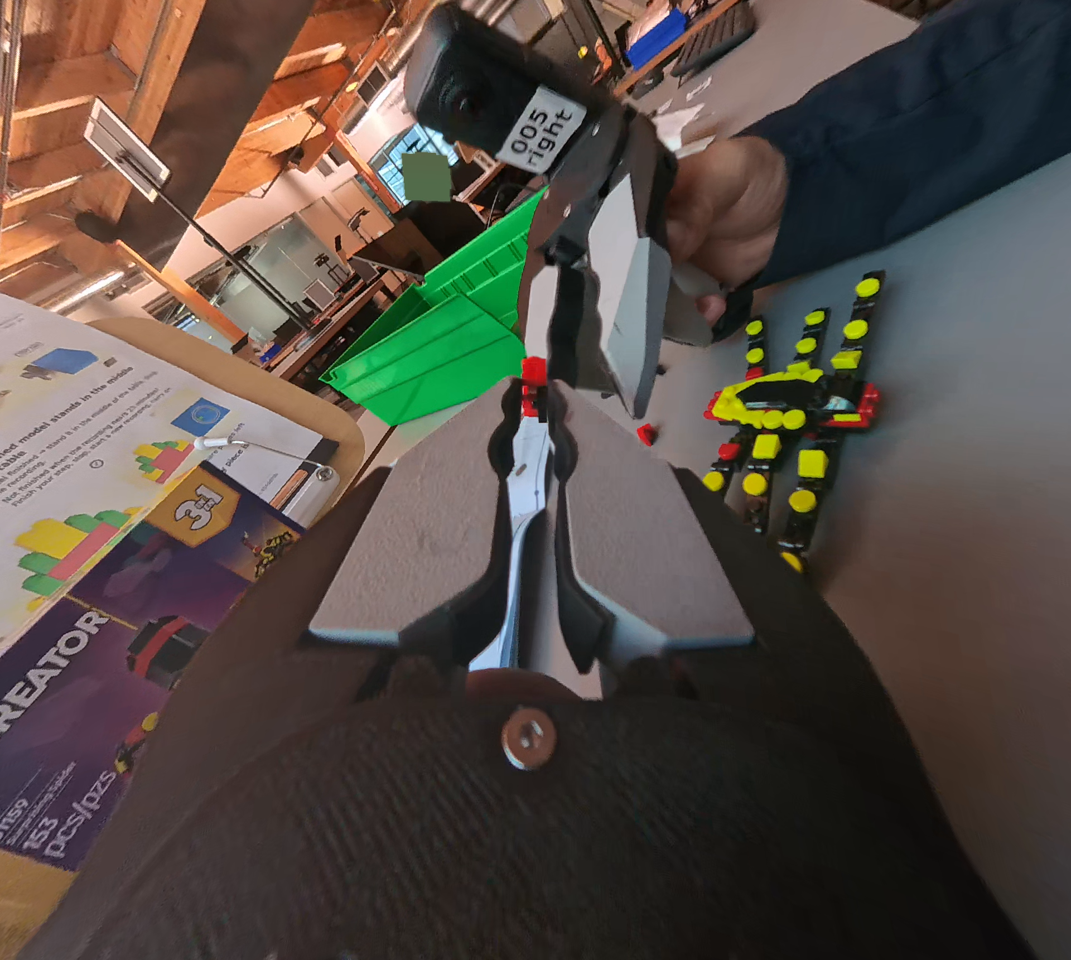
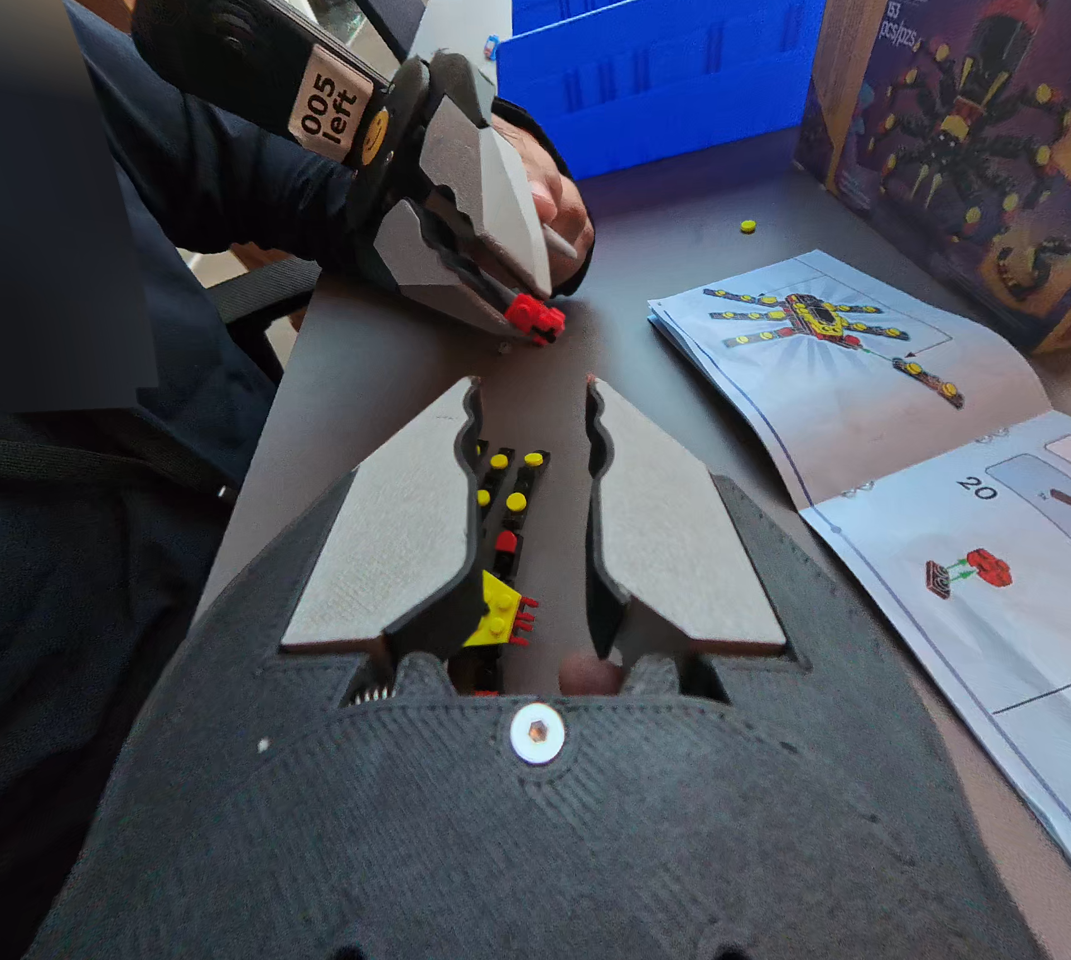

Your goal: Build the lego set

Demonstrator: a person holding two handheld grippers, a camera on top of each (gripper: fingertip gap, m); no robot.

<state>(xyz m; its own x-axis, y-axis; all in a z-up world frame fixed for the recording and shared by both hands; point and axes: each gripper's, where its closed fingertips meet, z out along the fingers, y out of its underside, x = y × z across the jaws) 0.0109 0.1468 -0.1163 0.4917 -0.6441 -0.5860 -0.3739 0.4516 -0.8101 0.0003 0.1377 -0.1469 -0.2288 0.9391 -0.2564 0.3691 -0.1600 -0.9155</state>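
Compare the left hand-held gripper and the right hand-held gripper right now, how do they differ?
The left hand-held gripper is shut on a small red brick piece, while the right hand-held gripper is open and holds nothing. The left one has its tips down close to the table; the right one hangs above the black and yellow spider model. Both have grey fingers with wavy black pads, and each is held in a person's hand.

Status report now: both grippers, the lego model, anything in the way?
Left gripper shut on small red lego piece. Right gripper open, empty, above spider model. Nothing between the two grippers.
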